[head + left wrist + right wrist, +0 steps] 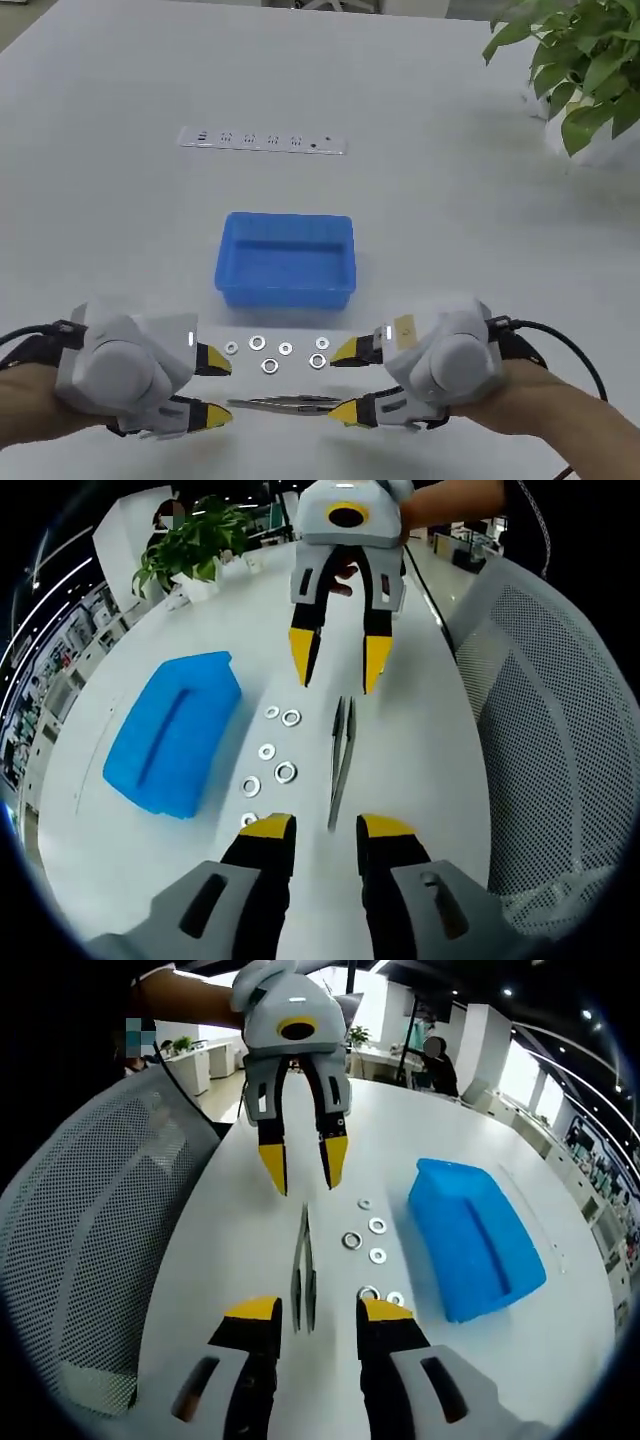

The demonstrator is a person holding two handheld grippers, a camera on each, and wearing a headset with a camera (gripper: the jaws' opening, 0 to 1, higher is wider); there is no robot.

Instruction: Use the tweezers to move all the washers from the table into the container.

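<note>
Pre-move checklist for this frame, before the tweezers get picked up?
1. Left gripper open, holding nothing: ok.
2. Right gripper open, holding nothing: ok.
3. Tweezers lie flat on the table between the two: ok.
4. Six washers loose on the table, none under the tweezers: ok.
5. Blue container upright behind the washers: ok.
6. Tweezers gripped: not ok, not yet.

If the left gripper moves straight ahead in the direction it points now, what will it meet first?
Probably the slim silver metal tweezers, lying on the white table just ahead of the left gripper, if it travels low enough. The right gripper faces it beyond.
</note>
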